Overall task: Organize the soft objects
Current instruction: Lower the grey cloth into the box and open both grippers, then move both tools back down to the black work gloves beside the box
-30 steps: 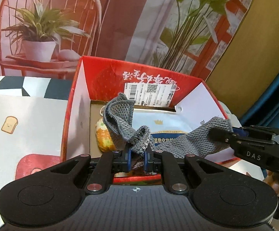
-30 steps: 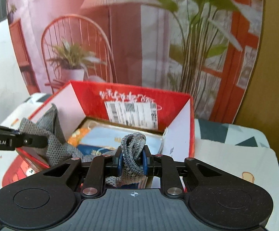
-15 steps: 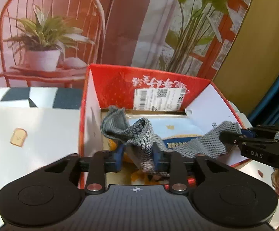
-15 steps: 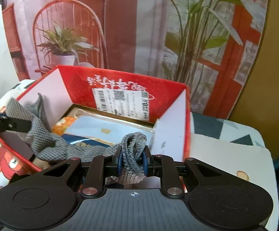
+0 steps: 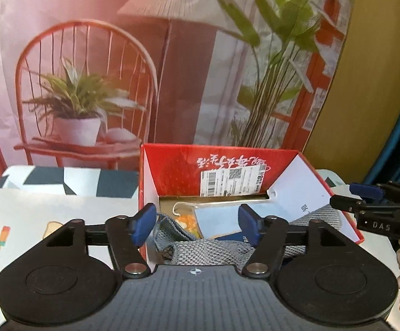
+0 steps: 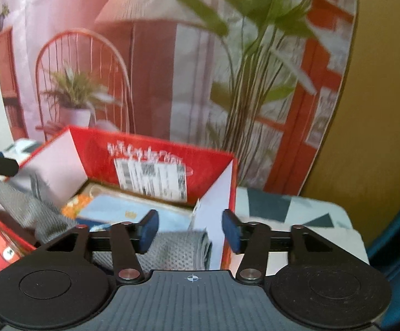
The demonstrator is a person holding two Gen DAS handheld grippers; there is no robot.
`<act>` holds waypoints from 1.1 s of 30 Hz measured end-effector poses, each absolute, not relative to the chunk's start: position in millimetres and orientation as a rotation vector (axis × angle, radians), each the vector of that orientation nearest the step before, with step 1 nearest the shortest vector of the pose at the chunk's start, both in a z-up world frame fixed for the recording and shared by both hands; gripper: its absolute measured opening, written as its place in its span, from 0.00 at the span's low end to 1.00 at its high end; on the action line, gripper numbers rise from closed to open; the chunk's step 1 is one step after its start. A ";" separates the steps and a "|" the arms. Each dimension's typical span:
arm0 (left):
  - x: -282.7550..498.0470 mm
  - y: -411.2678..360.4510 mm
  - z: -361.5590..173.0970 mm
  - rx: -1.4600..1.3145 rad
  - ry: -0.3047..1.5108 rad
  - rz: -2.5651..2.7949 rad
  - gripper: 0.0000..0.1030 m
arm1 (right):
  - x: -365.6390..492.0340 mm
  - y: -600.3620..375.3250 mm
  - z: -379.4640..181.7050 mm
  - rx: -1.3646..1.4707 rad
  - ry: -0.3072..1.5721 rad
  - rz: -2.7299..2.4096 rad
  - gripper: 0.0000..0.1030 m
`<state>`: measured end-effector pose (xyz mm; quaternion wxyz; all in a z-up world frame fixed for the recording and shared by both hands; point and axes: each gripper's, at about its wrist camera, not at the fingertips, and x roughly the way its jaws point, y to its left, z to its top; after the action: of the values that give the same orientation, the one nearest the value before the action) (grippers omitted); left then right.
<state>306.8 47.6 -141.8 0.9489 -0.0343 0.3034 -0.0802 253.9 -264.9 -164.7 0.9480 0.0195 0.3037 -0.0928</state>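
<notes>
The left gripper (image 5: 197, 227) and the right gripper (image 6: 189, 231) are both spread wide, holding nothing. The grey knitted cloth (image 5: 200, 251) lies draped across the red box (image 5: 172, 165) (one end over its rim), on the patterned surface (image 5: 48, 209).

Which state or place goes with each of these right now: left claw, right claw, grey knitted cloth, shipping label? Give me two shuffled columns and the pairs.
Things:
1. left claw
2. right claw
3. grey knitted cloth
4. shipping label

States or places:
A. stuck on the red inner back wall of the red box
B. open, seen at the right edge of the left wrist view
C. draped across the box's front edge, held by neither claw
D. open, above the cloth's left part

Pairs: 1-D, 2-B, 3-C, 4-A
</notes>
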 end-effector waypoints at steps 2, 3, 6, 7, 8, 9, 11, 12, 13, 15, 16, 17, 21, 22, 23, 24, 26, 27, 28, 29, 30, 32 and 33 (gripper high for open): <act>296.7 44.5 -138.1 -0.045 0.599 -0.166 0.70 | 246.7 -264.6 -159.2 0.050 0.596 -0.185 0.51; 291.1 43.1 -136.7 -0.035 0.589 -0.169 0.71 | 242.0 -263.9 -157.1 0.057 0.582 -0.182 0.55; 273.0 39.7 -134.7 -0.026 0.563 -0.167 0.90 | 227.8 -260.7 -153.1 0.082 0.547 -0.172 0.70; 267.0 39.3 -133.8 -0.025 0.556 -0.158 0.97 | 222.6 -259.5 -152.1 0.093 0.537 -0.169 0.79; 260.7 39.9 -133.0 -0.026 0.547 -0.155 0.98 | 217.4 -258.0 -151.4 0.102 0.526 -0.165 0.85; 254.6 40.7 -132.3 -0.031 0.542 -0.157 0.99 | 212.3 -256.6 -150.6 0.110 0.515 -0.162 0.94; 246.1 41.4 -132.2 -0.040 0.552 -0.160 1.00 | 201.0 -251.6 -149.2 0.125 0.496 -0.159 0.99; 243.0 41.7 -132.4 -0.044 0.557 -0.160 1.00 | 197.0 -250.0 -148.5 0.133 0.494 -0.157 0.99; 238.7 41.6 -132.3 -0.047 0.558 -0.159 1.00 | 192.5 -248.7 -147.8 0.147 0.491 -0.155 0.99; 231.5 41.8 -132.3 -0.047 0.554 -0.157 1.00 | 182.5 -245.7 -146.6 0.177 0.480 -0.147 1.00; 227.7 41.6 -132.4 -0.047 0.552 -0.156 1.00 | 177.9 -244.0 -145.8 0.187 0.473 -0.143 1.00; 223.9 41.3 -132.4 -0.048 0.551 -0.155 1.00 | 172.8 -241.6 -145.3 0.192 0.468 -0.140 1.00; 209.4 40.4 -134.1 -0.042 0.552 -0.157 1.00 | 153.9 -229.4 -144.8 0.197 0.451 -0.126 1.00; 205.9 40.3 -135.4 -0.038 0.554 -0.155 1.00 | 149.8 -226.5 -145.1 0.198 0.450 -0.123 1.00; 202.3 40.3 -137.2 -0.035 0.557 -0.153 1.00 | 145.9 -223.8 -145.9 0.199 0.449 -0.120 1.00; 200.1 40.8 -139.1 -0.034 0.562 -0.153 1.00 | 141.3 -220.8 -147.4 0.203 0.448 -0.118 1.00; 192.1 43.6 -145.2 -0.042 0.573 -0.153 1.00 | 134.3 -215.6 -151.4 0.212 0.451 -0.116 1.00; 188.2 45.6 -148.8 -0.047 0.579 -0.153 1.00 | 130.7 -212.8 -154.5 0.218 0.456 -0.112 1.00; 184.6 47.7 -152.8 -0.054 0.587 -0.151 1.00 | 126.8 -209.7 -158.8 0.224 0.463 -0.109 1.00; 180.1 50.1 -157.9 -0.063 0.598 -0.150 1.00 | 123.4 -206.6 -162.8 0.228 0.470 -0.107 1.00; 175.7 52.8 -163.7 -0.073 0.611 -0.151 1.00 | 119.8 -203.2 -167.8 0.231 0.479 -0.104 1.00; 166.8 57.3 -176.1 -0.089 0.637 -0.149 1.00 | 112.9 -195.3 -177.5 0.231 0.497 -0.094 0.99; 163.9 59.1 -181.3 -0.094 0.652 -0.144 1.00 | 109.9 -191.3 -182.9 0.228 0.509 -0.090 0.99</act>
<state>163.9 59.1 -181.3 0.9437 -0.0462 0.3197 -0.0709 109.9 -191.3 -182.9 0.9604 0.1124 0.2509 -0.0445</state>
